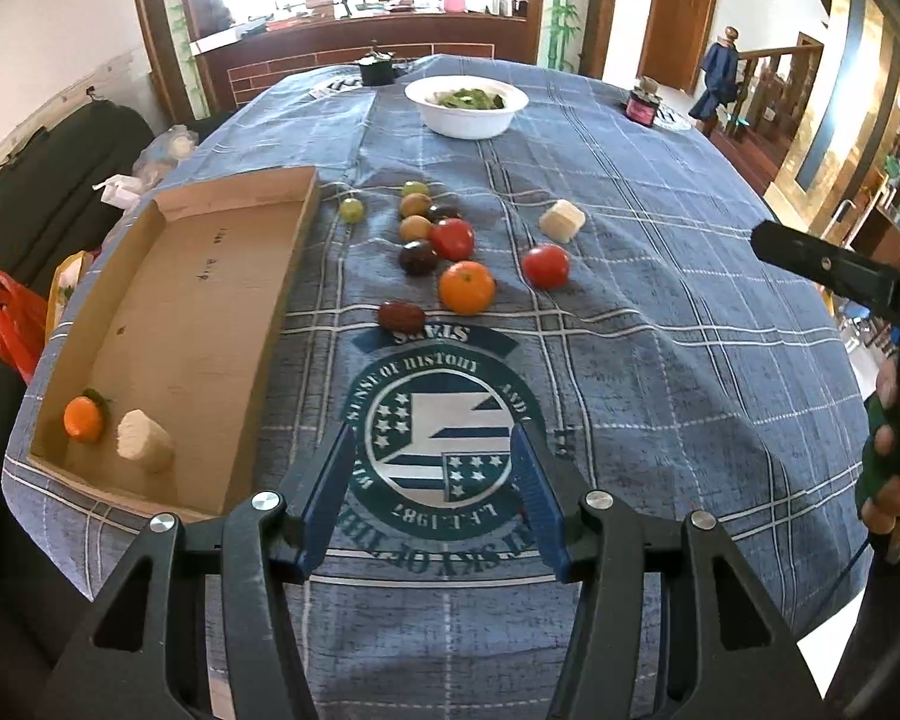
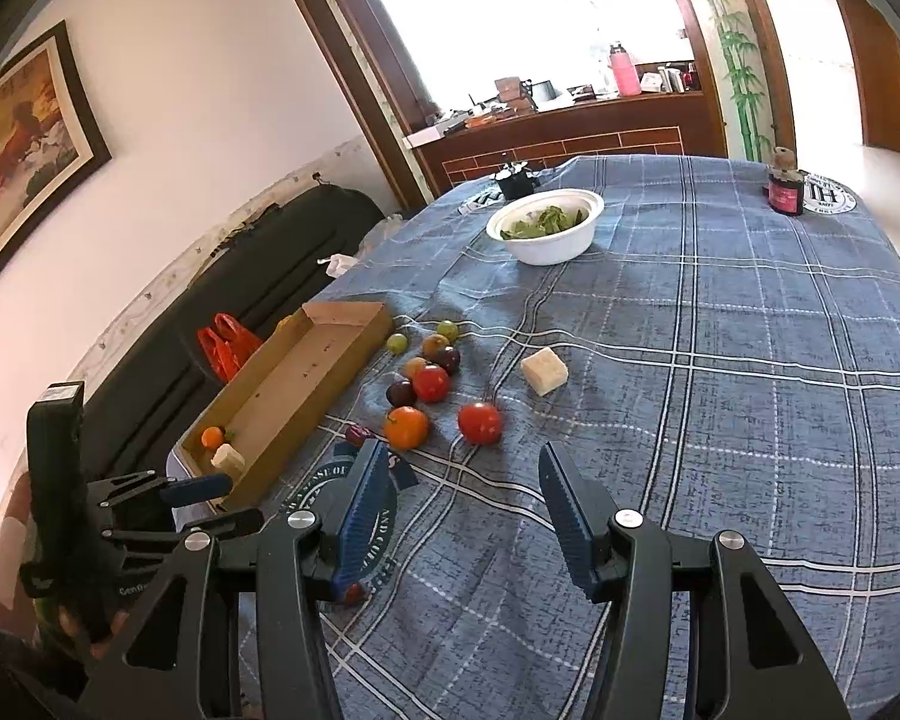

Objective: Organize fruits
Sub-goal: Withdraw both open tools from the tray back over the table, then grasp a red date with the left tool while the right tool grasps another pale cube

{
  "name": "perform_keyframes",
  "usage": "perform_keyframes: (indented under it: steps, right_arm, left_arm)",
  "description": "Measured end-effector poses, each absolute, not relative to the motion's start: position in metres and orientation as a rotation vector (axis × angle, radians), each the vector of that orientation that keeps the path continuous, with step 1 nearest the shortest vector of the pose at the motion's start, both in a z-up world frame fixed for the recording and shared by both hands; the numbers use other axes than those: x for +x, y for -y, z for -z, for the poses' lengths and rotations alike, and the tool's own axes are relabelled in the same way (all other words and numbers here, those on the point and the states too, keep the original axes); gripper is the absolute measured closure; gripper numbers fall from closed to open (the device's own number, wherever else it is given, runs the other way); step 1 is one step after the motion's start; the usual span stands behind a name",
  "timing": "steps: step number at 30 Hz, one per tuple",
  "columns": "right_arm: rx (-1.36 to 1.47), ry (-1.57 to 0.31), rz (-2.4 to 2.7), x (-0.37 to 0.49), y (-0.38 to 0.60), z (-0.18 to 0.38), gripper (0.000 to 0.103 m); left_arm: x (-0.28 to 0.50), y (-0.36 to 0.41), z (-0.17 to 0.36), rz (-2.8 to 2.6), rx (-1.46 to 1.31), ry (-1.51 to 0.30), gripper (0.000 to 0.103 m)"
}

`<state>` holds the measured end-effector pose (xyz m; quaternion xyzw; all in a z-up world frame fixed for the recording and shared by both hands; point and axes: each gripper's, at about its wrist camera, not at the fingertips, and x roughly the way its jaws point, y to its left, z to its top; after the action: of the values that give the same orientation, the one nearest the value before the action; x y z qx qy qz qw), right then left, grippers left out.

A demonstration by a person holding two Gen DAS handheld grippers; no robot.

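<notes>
Item count, left wrist view:

- Cardboard tray (image 1: 222,276), left of frame: 1. Contents: 1 small orange (image 1: 83,418), 1 pale block (image 1: 144,441).
- Loose on the bench, centre of frame: 2 red tomatoes (image 1: 545,265), 1 large orange (image 1: 467,287), 2 green grapes (image 1: 351,209), 1 pale cube (image 1: 562,220).
- White bowl (image 1: 467,111), upper centre: 1.
- Dark jar (image 1: 642,106), upper right: 1.

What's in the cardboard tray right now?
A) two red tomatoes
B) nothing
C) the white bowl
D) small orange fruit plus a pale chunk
D: the tray holds only a small orange fruit and a pale chunk at its near end; the right wrist view shows the same pair.
</notes>
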<state>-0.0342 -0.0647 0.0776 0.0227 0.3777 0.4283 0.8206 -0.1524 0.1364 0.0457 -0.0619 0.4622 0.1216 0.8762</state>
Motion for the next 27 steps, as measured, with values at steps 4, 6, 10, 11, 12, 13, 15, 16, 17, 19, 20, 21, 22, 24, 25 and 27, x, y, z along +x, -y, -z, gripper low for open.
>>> perform_keyframes:
  steps: [4, 6, 10, 11, 12, 13, 15, 16, 17, 19, 20, 21, 22, 24, 25, 27]
  right_arm:
    - [0.044, -0.806, -0.914, -0.031, 0.066, -0.076, 0.048]
    - [0.044, -0.808, -0.915, -0.029, 0.066, -0.075, 0.048]
    - [0.04, -0.819, -0.917, -0.024, 0.064, -0.071, 0.048]
    - [0.04, -0.821, -0.918, -0.023, 0.064, -0.07, 0.048]
    - [0.04, -0.823, -0.917, -0.022, 0.063, -0.069, 0.048]
    - [0.041, -0.826, -0.918, -0.021, 0.063, -0.068, 0.048]
    - [0.043, -0.832, -0.918, -0.018, 0.061, -0.066, 0.048]
    - [0.042, -0.834, -0.918, -0.016, 0.06, -0.065, 0.048]
    - [0.04, -0.837, -0.919, -0.015, 0.059, -0.064, 0.048]
    - [0.037, -0.844, -0.922, -0.011, 0.056, -0.061, 0.048]
    - [0.034, -0.849, -0.923, -0.008, 0.053, -0.06, 0.048]
    - [0.032, -0.852, -0.923, -0.005, 0.051, -0.058, 0.048]
    - [0.029, -0.855, -0.925, -0.002, 0.047, -0.057, 0.048]
    - [0.018, -0.866, -0.927, 0.006, 0.038, -0.052, 0.048]
    - [0.01, -0.87, -0.927, 0.01, 0.035, -0.05, 0.048]
    - [-0.012, -0.879, -0.926, 0.02, 0.026, -0.045, 0.048]
  left_arm:
    - [-0.151, -0.133, -0.043, -0.238, -0.135, -0.978, 0.05]
    - [-0.151, -0.131, -0.041, -0.227, -0.135, -0.983, 0.051]
    - [-0.149, -0.123, -0.032, -0.184, -0.145, -1.012, 0.051]
    - [-0.147, -0.12, -0.028, -0.167, -0.147, -1.026, 0.051]
    - [-0.146, -0.118, -0.026, -0.158, -0.148, -1.034, 0.051]
    - [-0.145, -0.115, -0.022, -0.145, -0.149, -1.045, 0.051]
    - [-0.141, -0.108, -0.015, -0.121, -0.147, -1.066, 0.051]
    - [-0.14, -0.105, -0.012, -0.113, -0.143, -1.075, 0.051]
    - [-0.139, -0.103, -0.01, -0.109, -0.141, -1.08, 0.051]
    - [-0.136, -0.1, -0.005, -0.096, -0.141, -1.094, 0.051]
    - [-0.134, -0.098, -0.002, -0.09, -0.141, -1.102, 0.051]
    - [-0.133, -0.098, 0.0, -0.088, -0.139, -1.105, 0.051]
    - [-0.131, -0.097, 0.002, -0.09, -0.135, -1.11, 0.051]
    - [-0.129, -0.097, 0.007, -0.092, -0.133, -1.119, 0.051]
    - [-0.129, -0.097, 0.01, -0.094, -0.133, -1.122, 0.051]
    - [-0.128, -0.098, 0.014, -0.099, -0.134, -1.129, 0.051]
